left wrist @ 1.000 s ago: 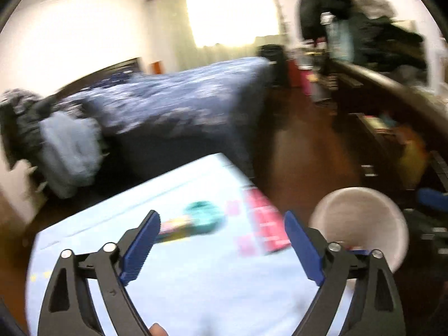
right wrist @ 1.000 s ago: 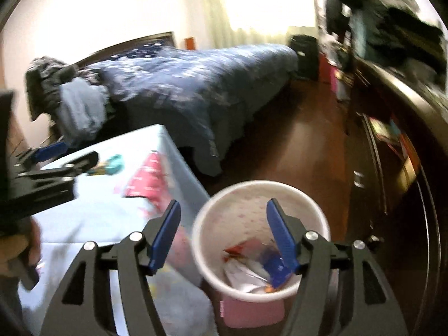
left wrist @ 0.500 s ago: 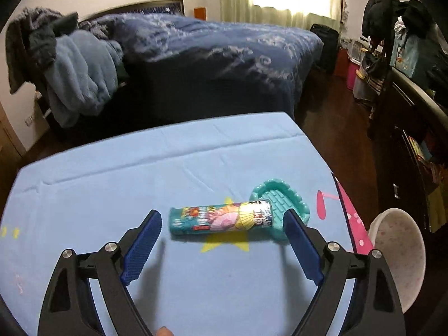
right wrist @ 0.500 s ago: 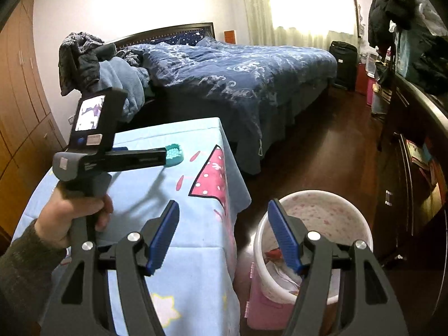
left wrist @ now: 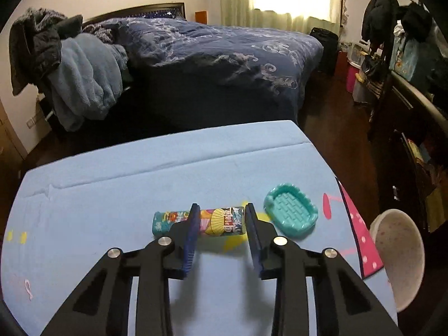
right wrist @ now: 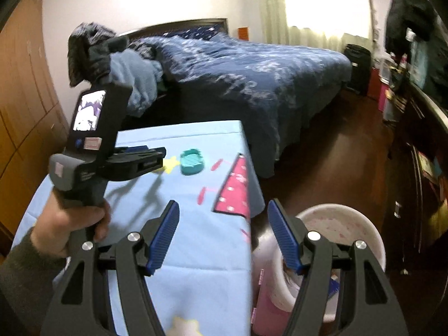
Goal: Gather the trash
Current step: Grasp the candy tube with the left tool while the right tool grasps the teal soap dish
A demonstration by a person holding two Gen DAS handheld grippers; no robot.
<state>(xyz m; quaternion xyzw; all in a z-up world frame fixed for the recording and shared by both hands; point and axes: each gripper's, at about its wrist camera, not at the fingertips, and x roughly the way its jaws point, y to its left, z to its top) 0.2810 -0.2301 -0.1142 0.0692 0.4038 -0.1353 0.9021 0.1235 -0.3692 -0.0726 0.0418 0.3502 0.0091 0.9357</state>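
A colourful snack tube (left wrist: 221,221) lies on its side on the blue tablecloth (left wrist: 140,184). My left gripper (left wrist: 222,218) is narrowed around its right half, the jaws at or very near its sides; it still rests on the cloth. In the right wrist view the left gripper (right wrist: 156,155) hides the tube. A white and pink trash bin (left wrist: 397,260) stands on the floor at the table's right edge, and it shows in the right wrist view (right wrist: 336,224) with trash inside. My right gripper (right wrist: 222,224) is open and empty above the table's right front edge, beside the bin.
A teal soap dish (left wrist: 291,214) lies just right of the tube, also seen in the right wrist view (right wrist: 191,162). A bed with a dark blue quilt (left wrist: 224,56) stands behind the table. A dark cabinet (left wrist: 414,140) lines the right wall.
My left gripper has moved forward onto the tube and its jaws have narrowed from wide open. My right gripper has shifted left, from over the bin toward the table edge.
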